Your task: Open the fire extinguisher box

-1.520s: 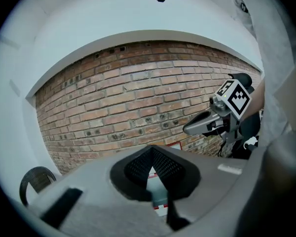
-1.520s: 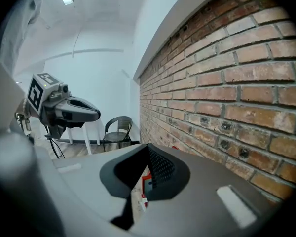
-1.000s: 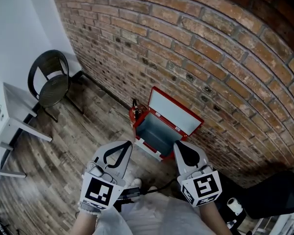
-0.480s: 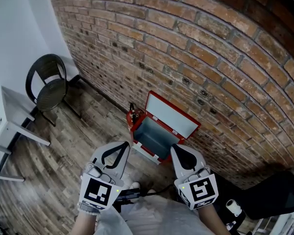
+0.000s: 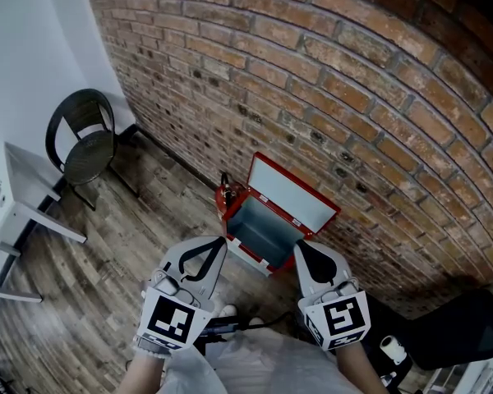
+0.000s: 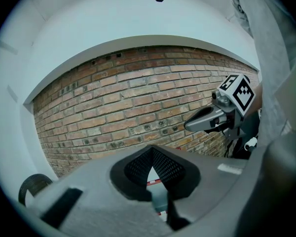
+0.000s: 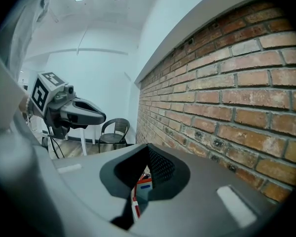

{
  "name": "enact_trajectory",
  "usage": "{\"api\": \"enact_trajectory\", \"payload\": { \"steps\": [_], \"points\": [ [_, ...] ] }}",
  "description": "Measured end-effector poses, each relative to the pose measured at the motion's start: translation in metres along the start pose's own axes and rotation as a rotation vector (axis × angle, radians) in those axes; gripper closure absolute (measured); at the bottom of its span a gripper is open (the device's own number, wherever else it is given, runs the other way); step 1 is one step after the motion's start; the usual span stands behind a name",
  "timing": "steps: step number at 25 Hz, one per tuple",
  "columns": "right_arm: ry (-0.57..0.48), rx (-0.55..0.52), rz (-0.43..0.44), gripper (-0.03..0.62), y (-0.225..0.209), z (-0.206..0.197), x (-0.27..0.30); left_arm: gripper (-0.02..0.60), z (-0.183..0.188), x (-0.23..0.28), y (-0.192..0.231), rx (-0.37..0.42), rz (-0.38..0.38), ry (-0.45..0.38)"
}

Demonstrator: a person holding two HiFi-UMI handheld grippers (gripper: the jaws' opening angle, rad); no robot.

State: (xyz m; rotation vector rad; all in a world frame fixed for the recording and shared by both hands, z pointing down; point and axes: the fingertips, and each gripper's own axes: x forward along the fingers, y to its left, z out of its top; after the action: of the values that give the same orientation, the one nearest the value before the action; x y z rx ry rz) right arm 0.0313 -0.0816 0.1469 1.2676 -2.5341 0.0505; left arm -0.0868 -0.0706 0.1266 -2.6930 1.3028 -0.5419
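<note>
Both closed, empty: hold left gripper and right gripper near side of fire extinguisher box, on floor against far brick wall. Looks done already, lid up and leaning back; avoid knocking it shut.

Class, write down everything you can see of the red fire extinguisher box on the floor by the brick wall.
The fire extinguisher box is a red, metal-looking case standing on the wooden floor against the brick wall. Its lid is open, tipped back toward the wall, pale inner face showing. The grey-blue inside looks empty. A red object with a black top stands by its left corner.
</note>
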Motion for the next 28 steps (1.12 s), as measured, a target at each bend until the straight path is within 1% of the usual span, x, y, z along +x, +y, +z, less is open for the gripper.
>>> {"api": "enact_trajectory", "payload": {
  "steps": [18, 28],
  "points": [
    [0.002, -0.023, 0.003, 0.589, 0.008, 0.009, -0.001, 0.584, 0.001, -0.005, 0.000, 0.002, -0.016, -0.003],
    [0.007, -0.011, 0.007, 0.589, 0.012, -0.001, -0.001, 0.584, -0.004, -0.004, -0.002, -0.003, -0.002, -0.003]
  ]
}}
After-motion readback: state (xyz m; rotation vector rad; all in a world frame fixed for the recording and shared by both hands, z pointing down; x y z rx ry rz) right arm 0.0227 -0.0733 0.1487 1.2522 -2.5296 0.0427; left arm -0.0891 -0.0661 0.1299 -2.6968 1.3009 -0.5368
